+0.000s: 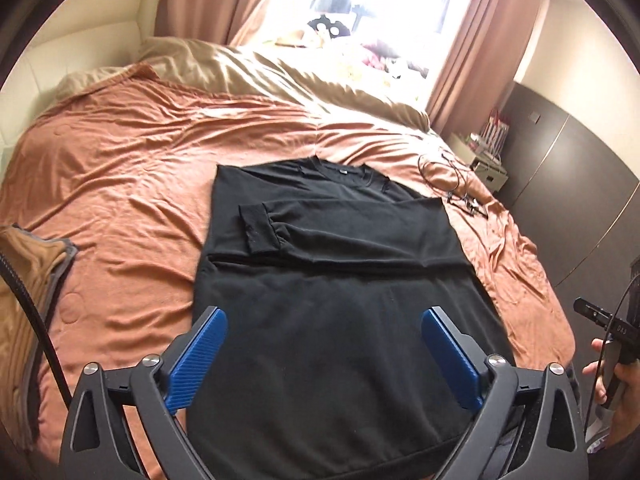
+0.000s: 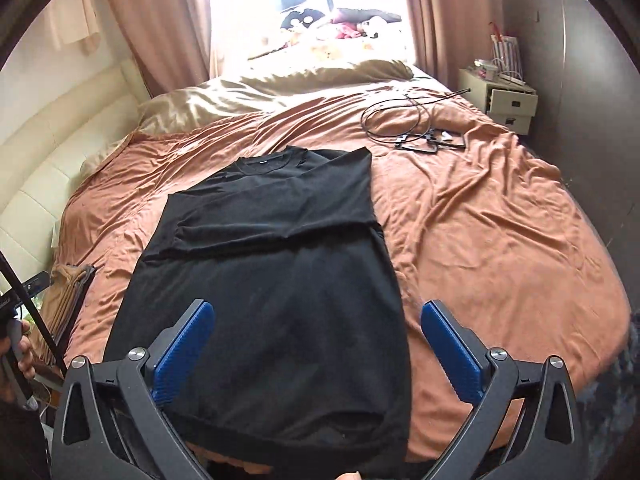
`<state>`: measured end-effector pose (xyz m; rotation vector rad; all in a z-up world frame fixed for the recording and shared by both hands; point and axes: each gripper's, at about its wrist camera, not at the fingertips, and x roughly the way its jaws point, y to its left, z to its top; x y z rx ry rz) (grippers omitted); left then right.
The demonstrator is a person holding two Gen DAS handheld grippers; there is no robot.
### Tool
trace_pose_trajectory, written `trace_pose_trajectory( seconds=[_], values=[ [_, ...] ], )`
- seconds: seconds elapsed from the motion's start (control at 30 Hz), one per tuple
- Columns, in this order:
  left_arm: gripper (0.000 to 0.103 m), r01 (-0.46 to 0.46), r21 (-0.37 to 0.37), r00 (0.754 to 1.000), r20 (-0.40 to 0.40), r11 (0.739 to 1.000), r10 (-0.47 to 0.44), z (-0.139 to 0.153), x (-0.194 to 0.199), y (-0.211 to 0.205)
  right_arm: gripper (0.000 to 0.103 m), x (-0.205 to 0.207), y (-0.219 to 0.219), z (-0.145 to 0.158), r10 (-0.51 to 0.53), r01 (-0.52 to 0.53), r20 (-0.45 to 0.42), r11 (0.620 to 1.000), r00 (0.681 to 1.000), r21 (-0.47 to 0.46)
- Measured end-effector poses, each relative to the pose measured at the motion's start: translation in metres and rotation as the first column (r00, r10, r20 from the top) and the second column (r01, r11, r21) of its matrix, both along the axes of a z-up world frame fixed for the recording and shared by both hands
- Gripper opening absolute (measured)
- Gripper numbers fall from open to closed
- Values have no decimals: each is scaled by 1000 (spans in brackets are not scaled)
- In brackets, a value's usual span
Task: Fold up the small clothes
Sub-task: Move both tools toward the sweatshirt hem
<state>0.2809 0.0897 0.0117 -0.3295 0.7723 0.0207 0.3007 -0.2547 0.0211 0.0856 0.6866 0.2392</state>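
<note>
Sweater (image 1: 320,300) on bed (image 1: 120,168), cables (image 1: 452,176) behind – right side

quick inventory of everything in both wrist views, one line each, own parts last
sweater: 1, black, flat on the bed's near half, sleeves folded across the chest
bedspread: 1, orange, covers the bed
blanket: 1, tan, bunched at the far end by the window
cables: 1 tangle, black, on the bedspread right of the collar
nightstand: 1, cream, far right of the bed
curtains: 2, pink-brown, either side of the window
folded cloth: 1, brown, left edge of the bed
left gripper: 1, black with blue pads, open over the hem
right gripper: 1, same, open over the hem's right corner
</note>
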Motion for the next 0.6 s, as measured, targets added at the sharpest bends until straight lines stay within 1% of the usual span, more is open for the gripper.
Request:
trace_pose_trajectory(
  seconds=[0.27,0.4,0.53,0.6],
  values=[
    [100,-19,2,999,39,1000,19,22,-68,0,103,-75,-31,5,-31,30,70,999,997,16],
    [100,-40,30,995,89,999,38,32,-102,-3,103,-109,-47,4,-37,34,104,999,994,31],
    [100,-66,53,992,111,996,60,36,-132,-3,103,-139,-59,-1,-42,37,134,998,990,43],
    [100,-77,44,991,110,996,72,37,-145,-2,103,-149,-64,-6,-37,30,133,998,990,50]
  ],
)
